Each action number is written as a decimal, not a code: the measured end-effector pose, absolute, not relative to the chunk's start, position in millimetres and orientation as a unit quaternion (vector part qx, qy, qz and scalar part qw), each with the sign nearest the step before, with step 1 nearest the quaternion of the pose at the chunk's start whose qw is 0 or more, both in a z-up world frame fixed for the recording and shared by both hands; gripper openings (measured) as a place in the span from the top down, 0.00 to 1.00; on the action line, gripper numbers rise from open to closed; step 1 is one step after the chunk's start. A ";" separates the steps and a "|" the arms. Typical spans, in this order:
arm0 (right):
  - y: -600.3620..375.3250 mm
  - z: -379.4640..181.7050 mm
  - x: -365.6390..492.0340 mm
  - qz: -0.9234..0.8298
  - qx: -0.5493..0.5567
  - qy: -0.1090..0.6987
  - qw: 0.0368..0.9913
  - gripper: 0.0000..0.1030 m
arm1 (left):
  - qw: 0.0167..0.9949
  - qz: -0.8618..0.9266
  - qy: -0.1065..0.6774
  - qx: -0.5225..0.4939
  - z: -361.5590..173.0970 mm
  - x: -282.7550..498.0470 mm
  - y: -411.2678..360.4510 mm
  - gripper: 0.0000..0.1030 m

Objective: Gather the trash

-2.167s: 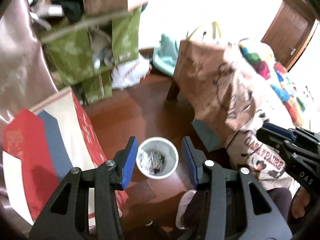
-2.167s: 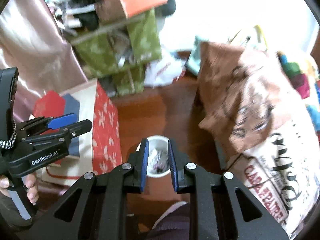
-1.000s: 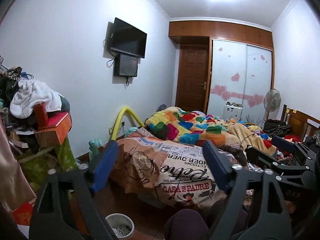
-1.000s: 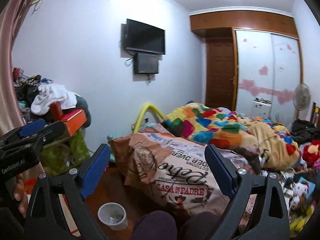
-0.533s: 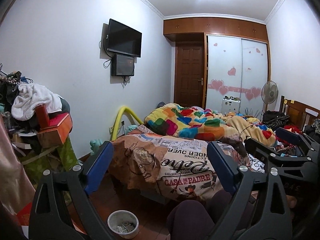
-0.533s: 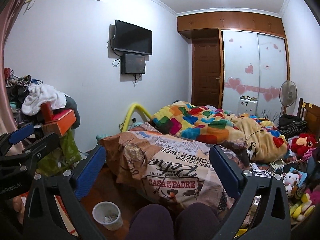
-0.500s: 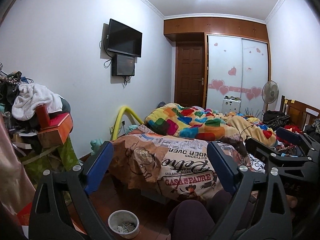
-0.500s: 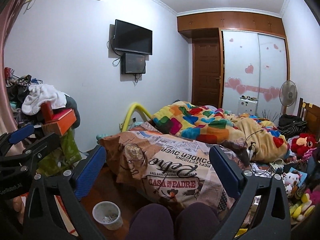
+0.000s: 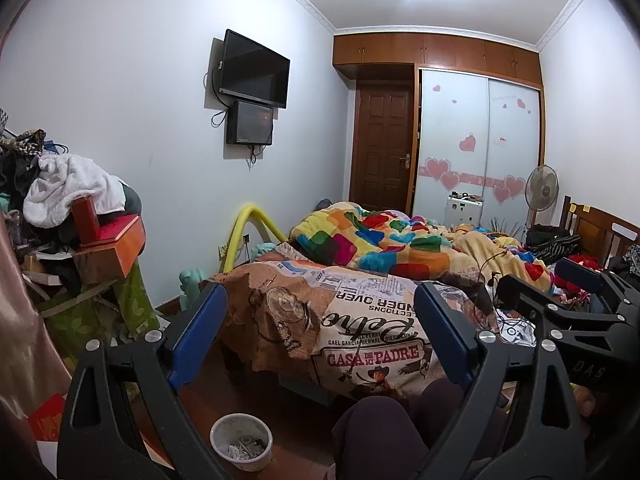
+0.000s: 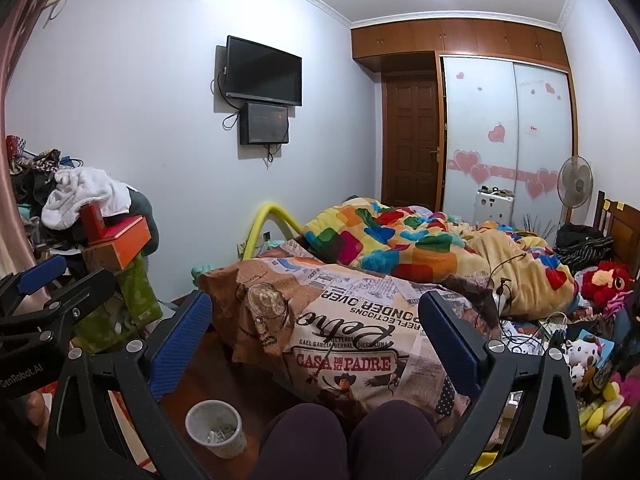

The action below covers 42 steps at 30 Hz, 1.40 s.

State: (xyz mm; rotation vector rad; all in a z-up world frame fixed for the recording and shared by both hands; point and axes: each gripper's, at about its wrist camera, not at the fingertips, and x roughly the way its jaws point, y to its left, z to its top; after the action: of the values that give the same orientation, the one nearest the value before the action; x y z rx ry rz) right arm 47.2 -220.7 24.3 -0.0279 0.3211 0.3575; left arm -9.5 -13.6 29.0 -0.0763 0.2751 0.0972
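Trash cup (image 9: 241, 442), white, scraps inside, stands on the wood floor (image 9: 288, 404) beside the bed's printed cover (image 9: 372, 344), near the person's knees (image 10: 340, 436). Left gripper (image 9: 320, 332) jaws have just been opening, now spread wide, nothing between them. Right gripper (image 10: 316, 340) likewise released, empty.

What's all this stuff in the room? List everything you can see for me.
trash cup: one, white, on the floor, scraps inside
bed: one, brown printed cover, centre
blanket: one, multicoloured patches, on the bed
TV: one, black, on the wall
door: one, brown wood, far end
wardrobe: one, pale doors with pink hearts
fan: one, white, by the wardrobe
clutter pile: white cloth, red boxes, left
knees: two, dark trousers, bottom
left gripper: black, blue pads, open
right gripper: same, open
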 end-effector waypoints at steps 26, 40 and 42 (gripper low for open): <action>-216.3 19.0 41.7 0.180 -0.015 0.168 0.969 0.00 | 0.987 0.054 0.145 -0.044 17.6 -10.1 -15.7 0.08; -212.8 19.8 41.6 0.179 -0.015 0.169 0.969 0.00 | 0.986 0.058 0.151 -0.048 13.3 -13.6 -14.6 0.06; -212.2 19.9 41.8 0.178 -0.015 0.170 0.969 0.00 | 0.986 0.056 0.152 -0.047 12.7 -13.8 -15.4 0.06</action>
State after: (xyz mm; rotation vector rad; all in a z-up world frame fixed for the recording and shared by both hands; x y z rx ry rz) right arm 41.8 -212.2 19.9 -0.0297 0.3426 0.3604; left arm -13.8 -15.4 12.7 -0.0941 0.3063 0.1118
